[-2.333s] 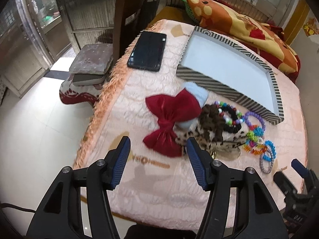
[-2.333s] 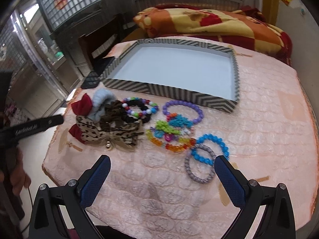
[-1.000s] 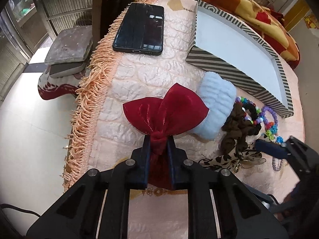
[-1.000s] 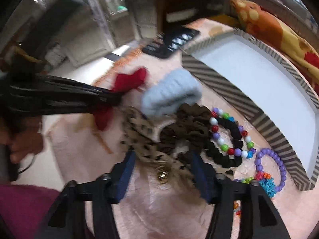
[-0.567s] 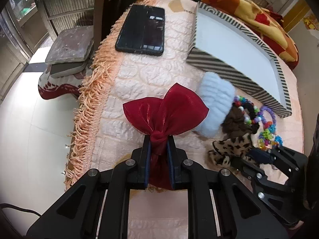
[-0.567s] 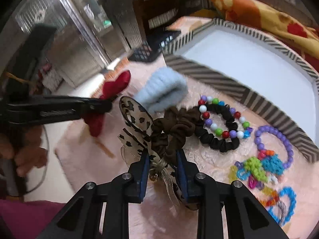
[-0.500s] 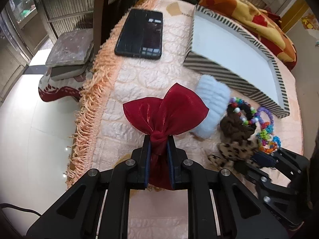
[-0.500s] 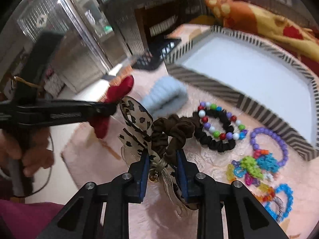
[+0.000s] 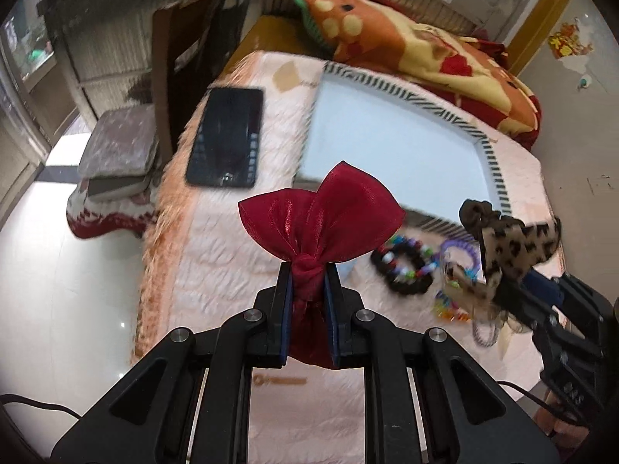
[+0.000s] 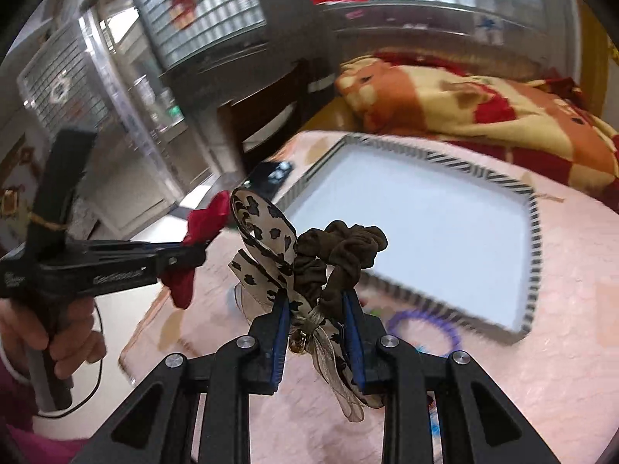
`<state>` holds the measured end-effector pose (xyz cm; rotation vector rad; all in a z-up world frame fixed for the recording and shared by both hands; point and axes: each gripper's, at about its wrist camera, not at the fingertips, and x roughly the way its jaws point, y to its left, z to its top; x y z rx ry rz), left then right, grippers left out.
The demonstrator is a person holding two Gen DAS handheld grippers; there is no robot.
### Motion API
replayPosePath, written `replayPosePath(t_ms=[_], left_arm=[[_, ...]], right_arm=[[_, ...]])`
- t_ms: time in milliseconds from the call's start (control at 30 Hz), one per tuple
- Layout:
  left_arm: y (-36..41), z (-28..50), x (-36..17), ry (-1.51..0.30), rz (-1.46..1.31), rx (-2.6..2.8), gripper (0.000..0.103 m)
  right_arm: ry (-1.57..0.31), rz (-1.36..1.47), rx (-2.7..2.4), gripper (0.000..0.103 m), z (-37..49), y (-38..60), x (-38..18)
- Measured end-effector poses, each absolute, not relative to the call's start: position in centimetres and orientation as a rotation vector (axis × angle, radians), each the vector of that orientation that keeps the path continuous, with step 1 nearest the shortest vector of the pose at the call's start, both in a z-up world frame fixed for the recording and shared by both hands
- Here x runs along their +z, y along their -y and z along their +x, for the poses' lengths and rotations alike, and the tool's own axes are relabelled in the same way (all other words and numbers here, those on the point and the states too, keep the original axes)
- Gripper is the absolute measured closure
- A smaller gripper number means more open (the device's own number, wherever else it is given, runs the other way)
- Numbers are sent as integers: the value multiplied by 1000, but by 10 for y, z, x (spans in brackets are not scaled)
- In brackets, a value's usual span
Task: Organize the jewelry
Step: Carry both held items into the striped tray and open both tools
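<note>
Left gripper [image 9: 307, 270] pinches the red bow [image 9: 321, 212] by its knot, right gripper [image 10: 315, 309] clamps the leopard scrunchie [image 10: 271, 247] (both presumably headed for the striped tray [image 10: 530, 232]).

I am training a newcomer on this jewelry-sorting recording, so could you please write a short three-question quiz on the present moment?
1. True or false: the striped tray already holds a hair accessory.
2. Which gripper holds the red bow: A left gripper, B right gripper?
3. Fill in: the right gripper grips a leopard-print bow joined to a brown ____.

Key: 1 false; 2 A; 3 scrunchie.
</note>
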<state>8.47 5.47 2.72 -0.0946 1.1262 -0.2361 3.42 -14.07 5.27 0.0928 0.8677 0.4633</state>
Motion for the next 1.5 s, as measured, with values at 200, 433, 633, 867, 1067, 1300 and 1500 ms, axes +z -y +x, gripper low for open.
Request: replayPosePath(t_ms=[200,433,633,867,1067,1300,1500], left_arm=[[-30,120,34,-1096,-30,-255,89],[-2,169,14,-1126,31,-255,89],[11,199,-11,-1175,65,-245,89],[14,220,-36,-1223,74,-234,89],[14,225,-48,-1253,80,-229,89],[13,221,-45,-1249,69,-224,67],[9,202,-21,-1188,56,-223,47]], right_arm=[[-882,130,374,77,74,156,48],[-948,179,298,77,121,163,22],[-1015,219,283,77,148,158,-3],[-1086,230,278,77,167,150,-25],[-1127,267,292,63,171,151,-36],[-1056,305,261,58,152,175,-11],[-1000,326,232,57,130,188,12]])
